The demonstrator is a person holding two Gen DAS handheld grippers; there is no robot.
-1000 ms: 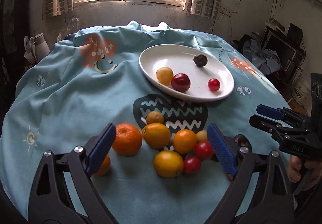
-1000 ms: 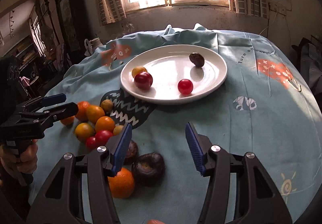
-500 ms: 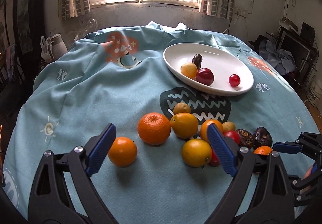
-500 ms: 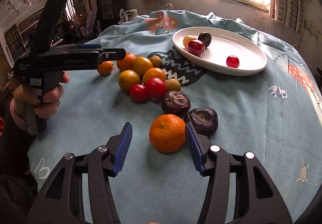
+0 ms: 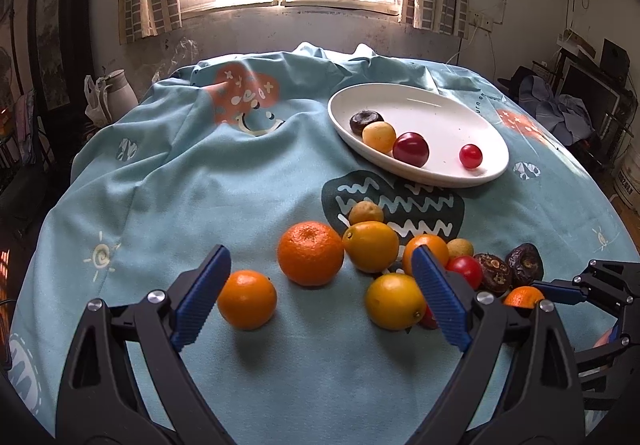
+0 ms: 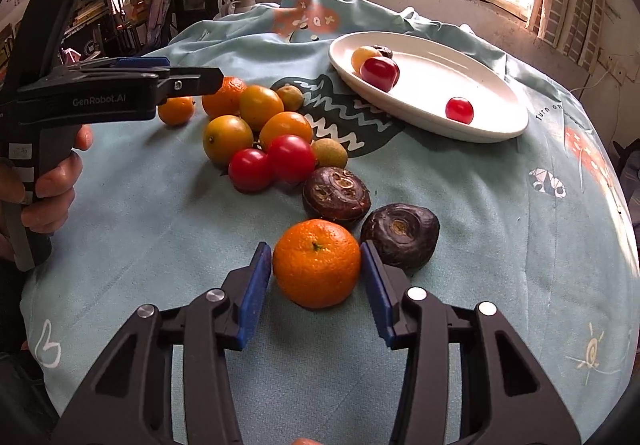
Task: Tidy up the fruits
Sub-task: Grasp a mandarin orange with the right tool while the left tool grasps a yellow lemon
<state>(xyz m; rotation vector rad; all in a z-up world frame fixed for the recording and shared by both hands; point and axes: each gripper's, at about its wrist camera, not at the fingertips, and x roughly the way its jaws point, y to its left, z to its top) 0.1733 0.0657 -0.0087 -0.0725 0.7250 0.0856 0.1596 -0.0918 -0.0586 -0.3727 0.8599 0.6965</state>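
My right gripper (image 6: 316, 279) straddles an orange mandarin (image 6: 317, 262) on the blue cloth, its pads close to or just touching both sides. Two dark water chestnuts (image 6: 336, 193) (image 6: 400, 235) lie just beyond it. My left gripper (image 5: 320, 305) is open and empty above a small orange (image 5: 247, 299), a big mandarin (image 5: 310, 253) and a yellow-orange fruit (image 5: 395, 301). The white plate (image 5: 440, 117) holds a dark fruit, a yellow fruit, a dark red one and a cherry tomato. Red tomatoes (image 6: 272, 163) sit in the pile.
A white jug (image 5: 116, 95) stands off the table's far left edge. The cloth bunches in folds at the back (image 5: 320, 57). The left gripper's body (image 6: 100, 93) hangs over the pile's left side in the right wrist view.
My right gripper has closed in around the near mandarin, its jaws narrower than before. My left gripper drifted left, bringing the small orange between its fingers.
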